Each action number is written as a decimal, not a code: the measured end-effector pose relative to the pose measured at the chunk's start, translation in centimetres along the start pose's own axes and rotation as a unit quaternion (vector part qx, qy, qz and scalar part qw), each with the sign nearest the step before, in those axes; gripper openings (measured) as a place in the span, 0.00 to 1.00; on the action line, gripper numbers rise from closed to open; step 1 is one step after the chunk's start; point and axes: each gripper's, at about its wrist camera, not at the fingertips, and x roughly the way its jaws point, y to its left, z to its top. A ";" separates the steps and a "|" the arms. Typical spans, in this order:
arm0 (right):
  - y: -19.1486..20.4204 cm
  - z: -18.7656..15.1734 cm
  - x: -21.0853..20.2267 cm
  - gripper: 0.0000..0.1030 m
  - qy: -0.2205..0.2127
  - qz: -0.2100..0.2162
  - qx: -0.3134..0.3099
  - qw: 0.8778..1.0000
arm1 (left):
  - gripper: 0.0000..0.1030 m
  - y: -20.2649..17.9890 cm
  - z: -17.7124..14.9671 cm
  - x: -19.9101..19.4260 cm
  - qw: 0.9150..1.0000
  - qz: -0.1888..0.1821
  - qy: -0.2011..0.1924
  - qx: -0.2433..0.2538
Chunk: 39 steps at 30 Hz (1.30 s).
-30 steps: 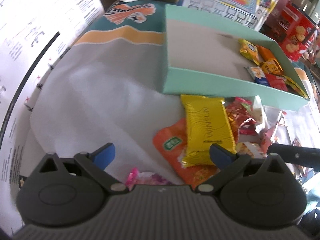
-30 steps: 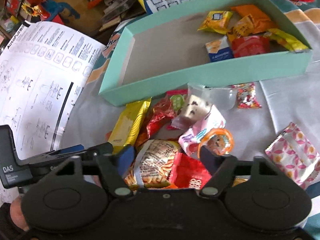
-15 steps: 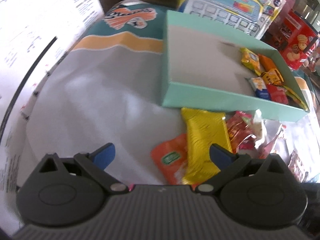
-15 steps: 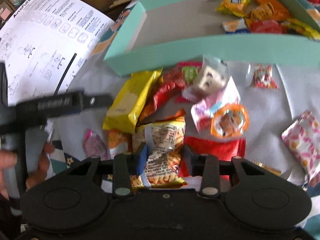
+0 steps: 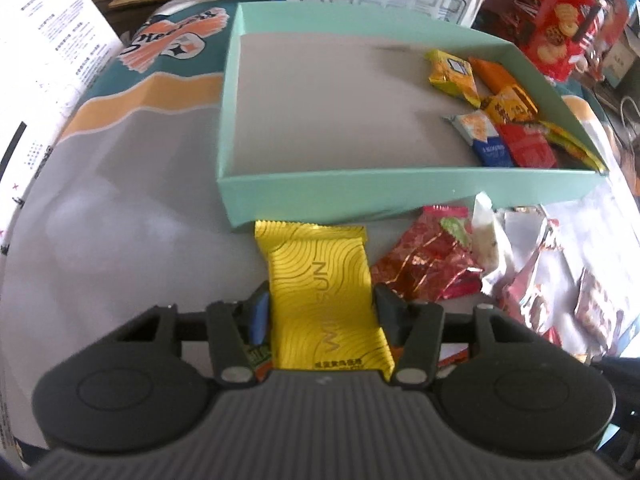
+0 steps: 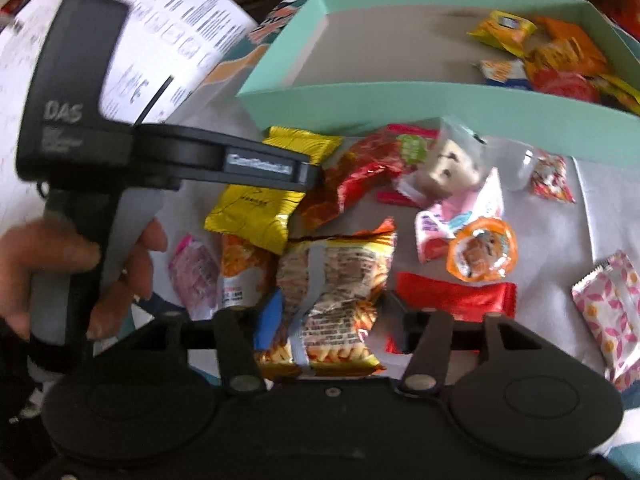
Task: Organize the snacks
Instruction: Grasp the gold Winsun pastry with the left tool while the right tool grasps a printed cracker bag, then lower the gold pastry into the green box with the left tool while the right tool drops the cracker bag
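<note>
My left gripper is closed on the long glossy yellow foil packet, its long axis running toward 12 o'clock, far end touching the shallow mint-green cardboard box. My right gripper pinches a crinkled orange noodle-print snack bag. The box floor at 11 o'clock lies bare; wrappers crowd the grey-clothed counter at 2 o'clock.

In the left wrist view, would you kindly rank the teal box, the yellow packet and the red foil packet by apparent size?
1. teal box
2. yellow packet, though nearness to the camera enlarges it
3. red foil packet
</note>
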 end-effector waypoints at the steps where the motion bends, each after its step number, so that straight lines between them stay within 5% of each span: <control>1: 0.3 0.0 0.3 0.60 0.002 -0.002 -0.006 1.000 | 0.52 0.1 -0.1 0.0 1.000 -0.001 -0.001 0.002; 7: 1.6 0.0 1.7 0.58 0.002 -0.016 -0.045 0.999 | 0.55 -0.1 -0.4 0.1 1.000 0.009 0.000 0.011; 9: 2.2 -0.2 1.8 0.43 -0.005 -0.023 -0.070 0.997 | 0.51 -0.5 -0.6 0.1 1.000 0.016 -0.004 0.023; 12: 2.4 -0.2 1.2 0.35 -0.011 -0.015 -0.073 0.997 | 0.50 -0.6 -0.7 -0.3 1.000 0.017 -0.012 0.017; 24: -1.5 0.2 -3.9 0.33 -0.064 -0.004 -0.008 0.998 | 0.49 1.5 -1.3 -6.4 0.998 -0.007 -0.063 -0.017; 32: -4.5 6.0 -6.3 0.33 -0.131 -0.019 0.023 0.991 | 0.50 2.8 3.3 -7.8 0.993 0.013 -0.114 -0.034; 39: -6.6 13.2 -3.7 0.34 -0.138 -0.021 0.048 0.989 | 0.50 2.1 8.7 -4.6 0.991 0.005 -0.129 -0.036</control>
